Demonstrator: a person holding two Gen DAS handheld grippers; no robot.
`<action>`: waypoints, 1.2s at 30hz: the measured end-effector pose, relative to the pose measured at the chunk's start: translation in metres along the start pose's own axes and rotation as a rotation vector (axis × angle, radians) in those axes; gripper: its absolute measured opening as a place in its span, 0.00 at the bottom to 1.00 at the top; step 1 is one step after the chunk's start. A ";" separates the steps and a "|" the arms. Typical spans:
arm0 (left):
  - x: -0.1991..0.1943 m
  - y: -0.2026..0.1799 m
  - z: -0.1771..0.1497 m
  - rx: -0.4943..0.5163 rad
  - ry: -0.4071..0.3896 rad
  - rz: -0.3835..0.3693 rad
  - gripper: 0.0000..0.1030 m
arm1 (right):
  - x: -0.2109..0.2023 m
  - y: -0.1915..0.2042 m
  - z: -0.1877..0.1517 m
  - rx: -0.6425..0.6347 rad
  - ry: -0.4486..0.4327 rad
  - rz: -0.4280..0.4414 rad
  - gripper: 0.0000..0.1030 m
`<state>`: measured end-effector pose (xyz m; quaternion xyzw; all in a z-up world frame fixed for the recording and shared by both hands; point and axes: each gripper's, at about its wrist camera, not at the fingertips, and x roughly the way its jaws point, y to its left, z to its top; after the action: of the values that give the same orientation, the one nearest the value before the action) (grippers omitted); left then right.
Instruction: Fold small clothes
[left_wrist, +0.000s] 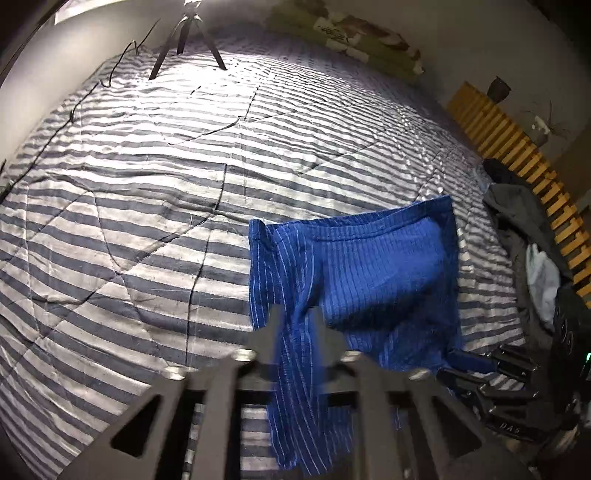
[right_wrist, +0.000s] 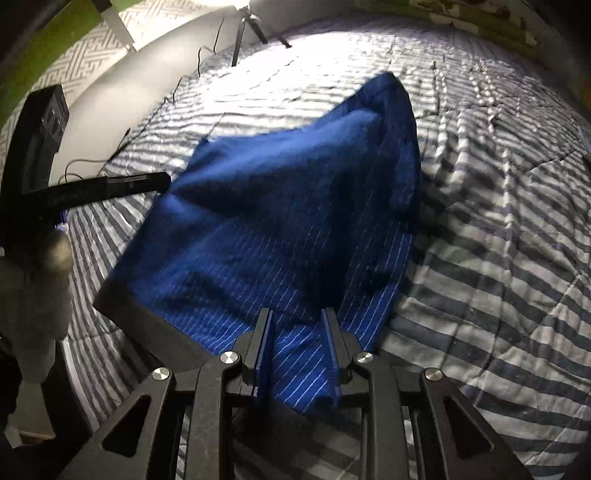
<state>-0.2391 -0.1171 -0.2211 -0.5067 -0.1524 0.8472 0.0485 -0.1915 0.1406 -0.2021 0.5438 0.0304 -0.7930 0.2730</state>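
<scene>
A small blue garment with thin white stripes (left_wrist: 369, 266) hangs and billows over the striped quilt (left_wrist: 147, 184), its far part puffed up. In the left wrist view my left gripper (left_wrist: 296, 325) is shut on a bunched fold of its near edge. The right gripper (left_wrist: 476, 365) shows at the lower right, pinching another corner. In the right wrist view the garment (right_wrist: 277, 221) rises in a dark blue hump, and my right gripper (right_wrist: 297, 328) is shut on its near striped edge. The left gripper (right_wrist: 159, 181) reaches in from the left to the cloth's edge.
A tripod (left_wrist: 188, 37) and a thin cable stand at the quilt's far side. A wooden slatted board (left_wrist: 517, 155) runs along the right, with a pile of dark and pale clothes (left_wrist: 517, 221) beside it. Pillows (left_wrist: 343, 33) lie at the far end.
</scene>
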 end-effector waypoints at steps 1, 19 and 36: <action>-0.002 0.002 0.004 0.001 0.000 0.002 0.27 | -0.004 0.003 -0.001 -0.013 -0.008 -0.011 0.23; 0.024 0.024 0.041 -0.021 0.017 0.213 0.01 | -0.009 0.025 -0.029 -0.187 0.036 -0.040 0.22; -0.001 -0.038 -0.074 0.305 0.285 0.036 0.22 | -0.028 0.014 -0.049 -0.079 0.036 -0.004 0.22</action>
<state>-0.1766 -0.0661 -0.2416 -0.6107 -0.0050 0.7810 0.1306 -0.1361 0.1565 -0.1940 0.5467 0.0678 -0.7817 0.2924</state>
